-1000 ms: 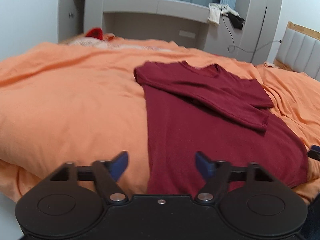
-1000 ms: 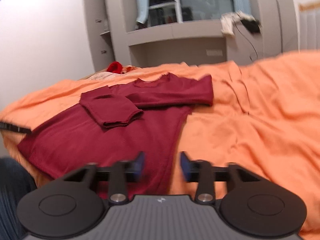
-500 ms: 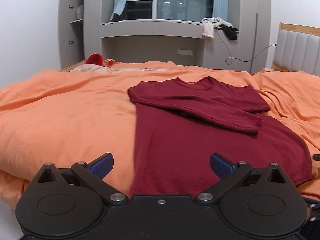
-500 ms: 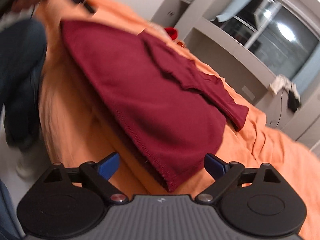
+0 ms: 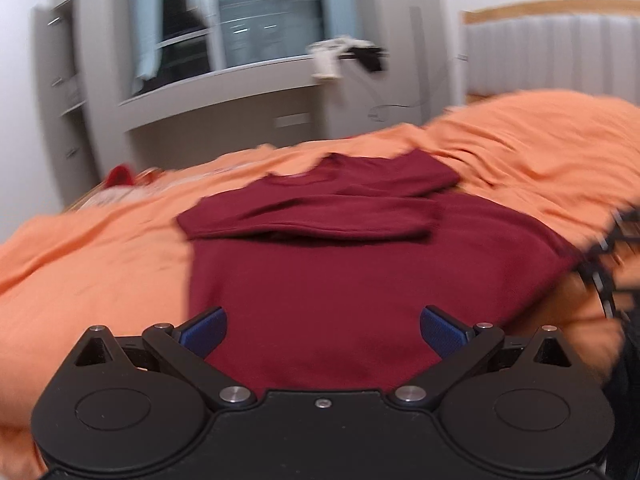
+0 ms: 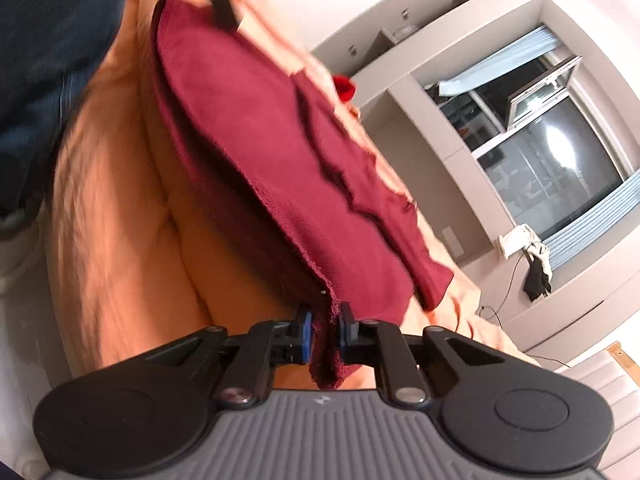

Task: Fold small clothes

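Where it lies on the orange bed cover (image 5: pixel 100 264), the dark red knit long-sleeved top (image 5: pixel 340 280) is spread front-up, neckline toward the far side, both sleeves folded across the chest, one over the other. Its hem faces the near edge of the bed. In the right wrist view the same top (image 6: pixel 256 120) shows its hem corner raised off the cover, a stitched edge running down to the right gripper (image 6: pixel 323 330).

Right gripper: blue-padded fingers drawn close together, clamped on the bunched hem corner of the top; red fabric fills the gap between the pads and hangs below them.

Left gripper (image 5: pixel 322 330): fingers spread wide apart, nothing between them, poised over the near hem of the top. Contact with the cloth cannot be told from this view.

Surroundings: blue jeans leg (image 6: pixel 44 40) of the person at the bed's edge, upper left of the right wrist view. Grey built-in shelving and window bay (image 5: pixel 240 72) beyond the bed; pale and dark garments (image 5: pixel 344 56) draped on its ledge. Padded grey headboard (image 5: pixel 552 56) at right. Small bright red item (image 5: pixel 118 176) on the far side of the bed. Both views are motion-blurred.
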A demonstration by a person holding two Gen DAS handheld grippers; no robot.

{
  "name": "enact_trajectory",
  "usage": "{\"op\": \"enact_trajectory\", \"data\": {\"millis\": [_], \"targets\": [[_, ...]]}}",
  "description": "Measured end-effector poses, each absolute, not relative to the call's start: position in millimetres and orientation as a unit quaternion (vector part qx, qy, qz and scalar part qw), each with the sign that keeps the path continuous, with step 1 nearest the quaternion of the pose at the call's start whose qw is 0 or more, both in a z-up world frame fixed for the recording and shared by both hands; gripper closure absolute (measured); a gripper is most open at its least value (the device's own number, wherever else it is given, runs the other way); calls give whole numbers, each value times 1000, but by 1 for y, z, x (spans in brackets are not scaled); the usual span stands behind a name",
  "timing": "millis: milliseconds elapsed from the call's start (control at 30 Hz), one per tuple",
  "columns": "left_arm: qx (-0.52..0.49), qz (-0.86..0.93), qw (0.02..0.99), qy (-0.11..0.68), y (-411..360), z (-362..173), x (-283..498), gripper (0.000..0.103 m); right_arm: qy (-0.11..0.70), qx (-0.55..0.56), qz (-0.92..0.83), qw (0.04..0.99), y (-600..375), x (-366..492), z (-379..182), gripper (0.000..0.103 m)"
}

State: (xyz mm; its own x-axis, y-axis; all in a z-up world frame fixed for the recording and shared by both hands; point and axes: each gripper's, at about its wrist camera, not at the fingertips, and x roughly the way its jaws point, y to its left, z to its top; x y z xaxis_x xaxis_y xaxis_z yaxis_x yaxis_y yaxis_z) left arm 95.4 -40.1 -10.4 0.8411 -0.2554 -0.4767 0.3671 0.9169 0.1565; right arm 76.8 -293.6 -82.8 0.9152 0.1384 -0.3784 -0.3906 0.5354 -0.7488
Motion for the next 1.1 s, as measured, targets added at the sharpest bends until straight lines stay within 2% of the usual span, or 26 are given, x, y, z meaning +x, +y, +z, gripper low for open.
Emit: {"op": "enact_trajectory", "data": {"millis": [233, 300, 467, 600, 667, 767, 900, 1100], "targets": [[247, -171, 929, 215, -100, -48, 83, 1, 125, -344, 181, 913, -312, 84, -29, 95], [272, -138, 926, 224, -112, -56, 94, 7, 123, -302, 188, 926, -321, 91, -14, 95], [264, -101, 928, 243, -100, -49, 115, 56, 100, -260, 178, 944, -337, 100, 8, 95], [293, -68, 924, 235, -71, -40, 112, 68, 85, -234, 156, 956, -353, 101, 11, 96], [295, -49, 922, 246, -55, -39, 112, 84, 82, -217, 146, 962, -361, 103, 13, 96], [273, -48, 929, 247, -34, -33, 107, 97, 85, -196, 143, 966, -370, 105, 11, 96], [260, -39, 946, 190, -23, -22, 93, 98, 89, -209, 146, 963, -364, 98, 1, 96], [187, -35, 971, 143, -9, 6, 71, 98, 74, -213, 131, 965, -357, 77, -8, 97]]}}
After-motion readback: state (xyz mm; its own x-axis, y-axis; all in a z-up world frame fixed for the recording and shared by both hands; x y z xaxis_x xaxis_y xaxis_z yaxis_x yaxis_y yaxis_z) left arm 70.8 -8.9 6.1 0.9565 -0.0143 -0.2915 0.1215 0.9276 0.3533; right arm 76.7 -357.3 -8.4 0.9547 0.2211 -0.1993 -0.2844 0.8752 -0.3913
